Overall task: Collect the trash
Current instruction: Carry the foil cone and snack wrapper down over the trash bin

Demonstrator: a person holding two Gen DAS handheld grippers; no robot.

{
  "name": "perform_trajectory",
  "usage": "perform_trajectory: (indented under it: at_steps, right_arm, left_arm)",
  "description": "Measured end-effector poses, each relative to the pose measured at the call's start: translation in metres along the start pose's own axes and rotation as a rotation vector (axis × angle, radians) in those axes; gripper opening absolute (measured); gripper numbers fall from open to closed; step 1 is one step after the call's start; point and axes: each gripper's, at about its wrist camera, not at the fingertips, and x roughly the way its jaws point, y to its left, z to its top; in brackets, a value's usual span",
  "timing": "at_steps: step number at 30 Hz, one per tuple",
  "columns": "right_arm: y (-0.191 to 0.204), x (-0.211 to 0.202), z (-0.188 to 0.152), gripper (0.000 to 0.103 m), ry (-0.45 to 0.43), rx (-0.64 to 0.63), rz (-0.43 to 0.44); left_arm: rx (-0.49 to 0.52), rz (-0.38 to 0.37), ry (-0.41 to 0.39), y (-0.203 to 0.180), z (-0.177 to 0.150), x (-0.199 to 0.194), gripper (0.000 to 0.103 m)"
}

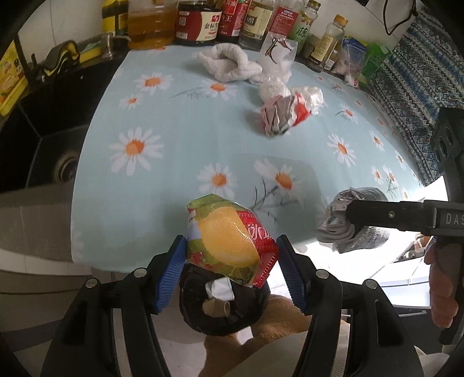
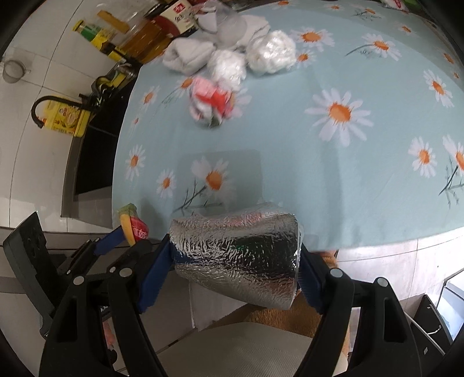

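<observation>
The left gripper (image 1: 230, 256) pinched a yellow-and-red snack wrapper (image 1: 232, 240) between its blue pads, holding it just off the near edge of the counter (image 1: 179, 145) and above a black trash bin (image 1: 223, 304) that already held some scraps. The right gripper (image 2: 236, 261) was clamped on a crumpled silver foil bag (image 2: 236, 252), also at the counter's near edge; in the left view that bag hung out to the right of the bin rather than over it. More trash waited farther back on the daisy-patterned cloth: a crushed red-and-silver wrapper (image 1: 285, 113) lay well apart from both grippers, with balled clear plastic (image 1: 274, 87) just behind it, a white towel (image 1: 229, 62) beyond that, and a row of sauce and oil bottles (image 1: 200, 20) along the back. The main risk seemed to be the drop: the snack wrapper was light and puffy and looked wider than the gap it hung in, so letting go off-centre could have left it caught on the bin's rim or fluttering to the floor. The foil bag was held only by its sides and looked slippery, so a quick swing toward the bin might have let it slide out early. With the two grippers near each other, moving both over the small bin at once could have knocked them together.
</observation>
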Motion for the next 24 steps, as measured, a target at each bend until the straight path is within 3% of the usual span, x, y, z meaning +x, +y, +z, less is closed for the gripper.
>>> perform_trajectory:
  at_steps: [11, 24]
  right_arm:
    - [0.011, 0.029, -0.044, 0.078, 0.066, 0.007, -0.007]
    - [-0.007, 0.074, -0.084, 0.078, 0.150, 0.077, -0.038]
  left_arm:
    - [-0.021, -0.031, 0.044, 0.010, -0.044, -0.002, 0.061]
    - [-0.024, -0.062, 0.178, 0.015, -0.094, 0.036, 0.061]
